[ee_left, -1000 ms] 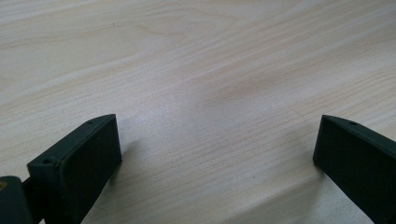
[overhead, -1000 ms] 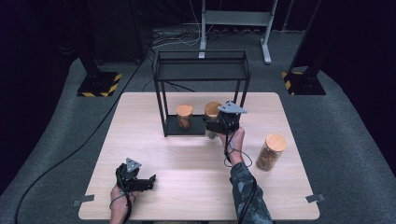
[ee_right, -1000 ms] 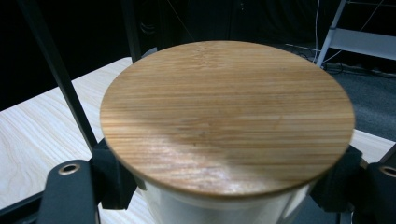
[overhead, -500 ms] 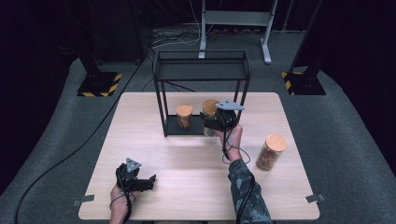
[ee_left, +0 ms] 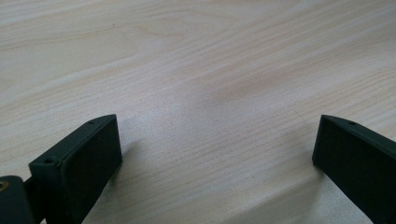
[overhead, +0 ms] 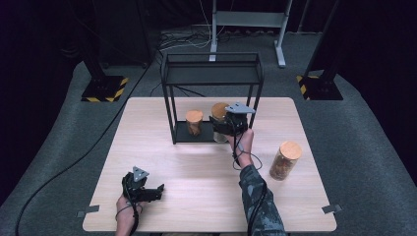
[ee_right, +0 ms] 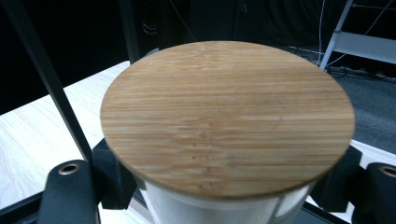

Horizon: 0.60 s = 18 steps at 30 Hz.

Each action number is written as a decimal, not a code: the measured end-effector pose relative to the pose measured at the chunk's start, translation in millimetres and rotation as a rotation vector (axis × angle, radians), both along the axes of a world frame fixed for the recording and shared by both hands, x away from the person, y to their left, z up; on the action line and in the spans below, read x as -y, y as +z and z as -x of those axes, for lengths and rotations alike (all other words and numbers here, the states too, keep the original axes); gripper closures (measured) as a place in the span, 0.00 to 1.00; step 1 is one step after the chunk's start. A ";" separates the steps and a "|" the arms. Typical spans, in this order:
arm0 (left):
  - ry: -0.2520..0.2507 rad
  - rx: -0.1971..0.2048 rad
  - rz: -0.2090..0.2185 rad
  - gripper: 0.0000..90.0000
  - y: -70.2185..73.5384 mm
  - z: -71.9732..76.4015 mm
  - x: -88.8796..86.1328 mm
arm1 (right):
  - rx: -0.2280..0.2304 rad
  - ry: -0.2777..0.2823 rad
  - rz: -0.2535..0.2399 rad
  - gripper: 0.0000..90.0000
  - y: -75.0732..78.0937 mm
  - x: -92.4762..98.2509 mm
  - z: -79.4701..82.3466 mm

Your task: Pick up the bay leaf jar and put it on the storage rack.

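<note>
High view: right hand-held gripper (overhead: 227,129) clamping second jar (overhead: 220,114) at rack (overhead: 212,83) base beside first jar (overhead: 193,121); third jar (overhead: 284,160) waiting at 4 o'clock on worktop (overhead: 196,196); left hand-held gripper (overhead: 147,192) gaping, idle.

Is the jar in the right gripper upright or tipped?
Upright: the jar shows its bamboo lid level on top, with the right gripper clamped on its sides.

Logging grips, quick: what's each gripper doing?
Left gripper: open, holding nothing, over the table.
Right gripper: shut on the jar.
</note>
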<state>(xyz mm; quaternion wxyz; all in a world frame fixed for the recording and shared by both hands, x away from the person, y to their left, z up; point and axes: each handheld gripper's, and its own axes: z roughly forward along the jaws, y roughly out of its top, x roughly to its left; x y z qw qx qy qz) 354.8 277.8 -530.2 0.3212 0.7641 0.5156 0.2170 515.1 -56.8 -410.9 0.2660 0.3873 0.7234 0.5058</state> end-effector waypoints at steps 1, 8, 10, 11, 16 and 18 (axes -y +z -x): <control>0.000 -0.001 0.000 0.01 0.0 -0.1 -0.1 | 0.000 0.001 0.002 0.27 0.0 -0.2 -0.6; -0.001 -0.003 0.002 0.01 0.0 -0.2 -0.3 | -0.004 -0.001 0.003 0.27 1.1 -2.2 -4.7; -0.001 -0.003 0.002 0.01 0.0 -0.2 -0.3 | -0.009 -0.002 -0.003 0.27 1.5 -3.3 -6.0; -0.001 -0.002 0.002 0.01 0.0 -0.2 -0.3 | -0.009 -0.001 -0.002 0.27 1.6 -3.7 -6.7; -0.002 -0.002 0.002 0.01 0.0 -0.2 -0.3 | -0.009 0.004 -0.001 0.27 2.5 -6.2 -8.9; -0.002 -0.003 0.002 0.01 0.0 -0.2 -0.3 | -0.010 0.008 0.002 0.27 2.8 -6.9 -9.7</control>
